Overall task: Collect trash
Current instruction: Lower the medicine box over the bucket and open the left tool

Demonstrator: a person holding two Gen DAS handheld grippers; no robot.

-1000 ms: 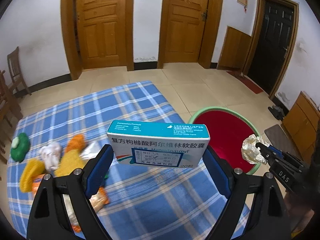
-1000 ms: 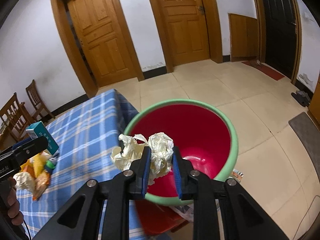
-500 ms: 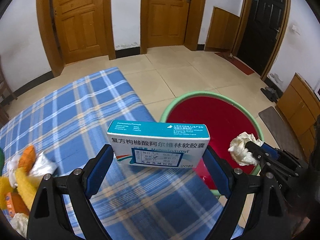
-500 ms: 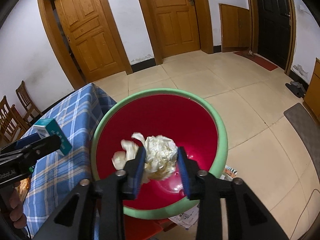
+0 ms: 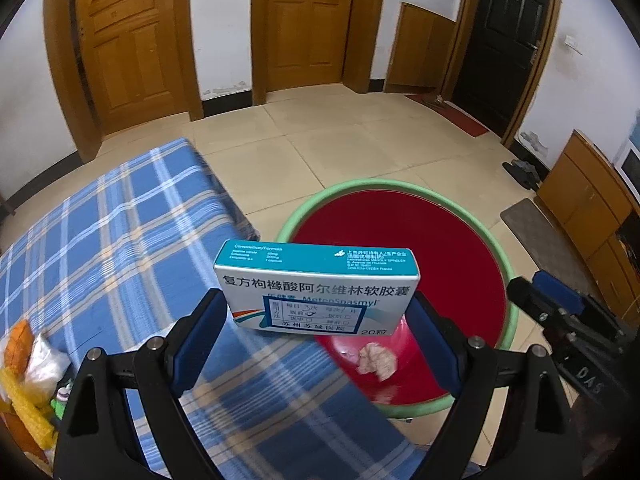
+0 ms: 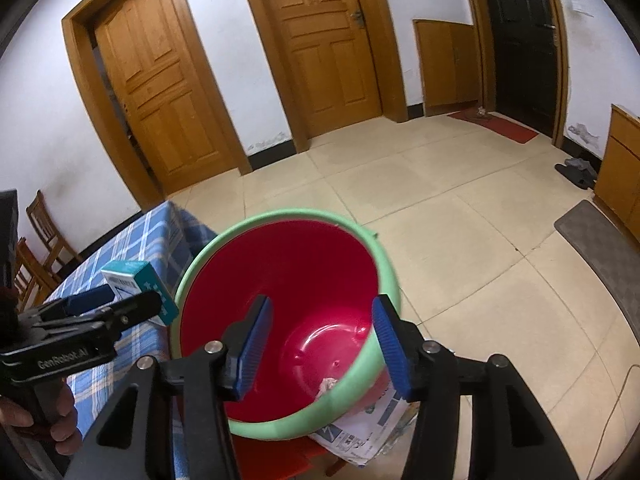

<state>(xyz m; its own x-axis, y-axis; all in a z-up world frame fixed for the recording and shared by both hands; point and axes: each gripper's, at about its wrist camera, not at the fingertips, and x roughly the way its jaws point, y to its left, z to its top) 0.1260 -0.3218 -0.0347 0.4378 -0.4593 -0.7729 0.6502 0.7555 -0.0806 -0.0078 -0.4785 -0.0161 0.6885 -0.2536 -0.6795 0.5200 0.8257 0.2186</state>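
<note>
My left gripper (image 5: 316,332) is shut on a teal and white medicine box (image 5: 316,288) and holds it over the table's right edge, beside the red basin with a green rim (image 5: 508,280). A crumpled paper ball (image 5: 377,362) lies inside the basin. My right gripper (image 6: 320,340) is open and empty above the basin (image 6: 280,264); the paper ball (image 6: 329,385) shows at the basin's bottom. The left gripper (image 6: 120,300) and the box (image 6: 132,280) show at the left of the right wrist view.
A blue plaid tablecloth (image 5: 120,240) covers the table. Several pieces of trash (image 5: 28,372) lie at its left end. The basin rests on a red stool (image 6: 280,456) with printed paper (image 6: 360,428) beneath it. Wooden chairs (image 6: 40,232) stand at the far left.
My right gripper opened and the crumpled paper ball dropped into the basin. My left gripper carried the medicine box rightward, closer to the basin.
</note>
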